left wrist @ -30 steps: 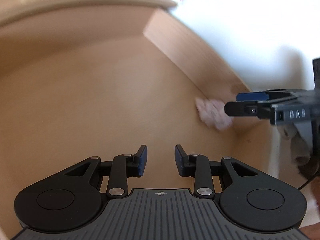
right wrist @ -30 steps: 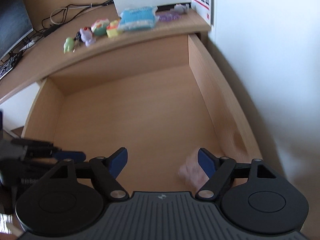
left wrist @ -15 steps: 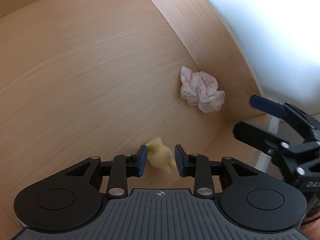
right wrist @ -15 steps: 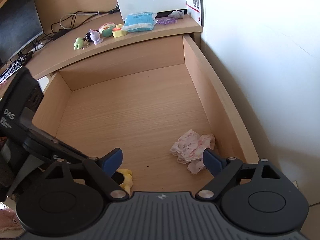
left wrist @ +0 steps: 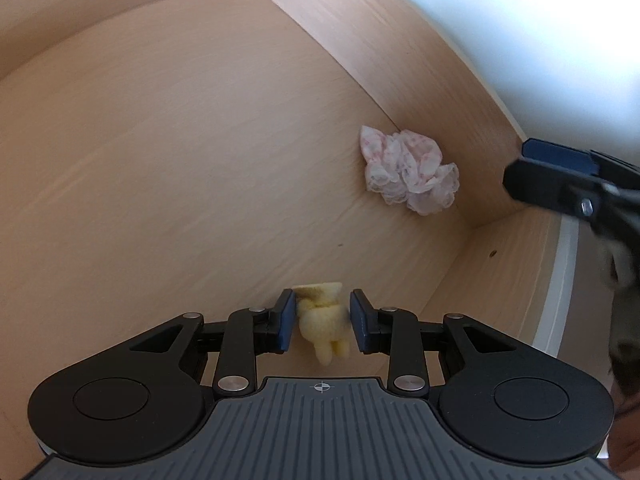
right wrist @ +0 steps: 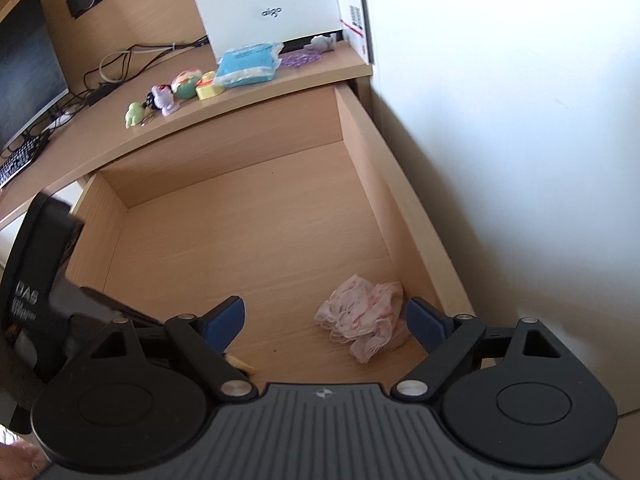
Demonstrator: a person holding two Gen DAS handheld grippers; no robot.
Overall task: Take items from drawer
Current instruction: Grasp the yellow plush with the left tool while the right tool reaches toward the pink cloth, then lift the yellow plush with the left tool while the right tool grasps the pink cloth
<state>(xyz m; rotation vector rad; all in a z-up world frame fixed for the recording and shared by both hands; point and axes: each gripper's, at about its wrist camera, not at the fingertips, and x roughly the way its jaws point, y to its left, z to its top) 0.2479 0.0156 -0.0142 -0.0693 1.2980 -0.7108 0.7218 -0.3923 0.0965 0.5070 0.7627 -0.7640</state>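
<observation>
A small yellow plush toy (left wrist: 324,330) lies on the floor of the open wooden drawer (left wrist: 168,152), near its front wall. My left gripper (left wrist: 322,306) is open and straddles it, one blue pad on each side. A crumpled pink-and-white lace cloth (left wrist: 408,172) rests in the front right corner. In the right wrist view my right gripper (right wrist: 325,307) hangs wide open above that cloth (right wrist: 360,320), which shows between its fingers. Its black finger (left wrist: 560,184) also shows at the right edge of the left wrist view. Only a sliver of the yellow toy (right wrist: 240,362) shows there, beside the left gripper's body (right wrist: 48,292).
The desk top (right wrist: 280,84) behind the drawer carries small toys (right wrist: 162,100), a blue packet (right wrist: 248,64) and a white box (right wrist: 272,4). A monitor (right wrist: 24,72), a keyboard and cables are at the far left. A white wall (right wrist: 500,120) runs along the drawer's right side.
My left gripper swung down from the drawer's back to the yellow toy, which now sits deeper between its fingers. My right gripper drew back, and the pink cloth now shows between its fingers.
</observation>
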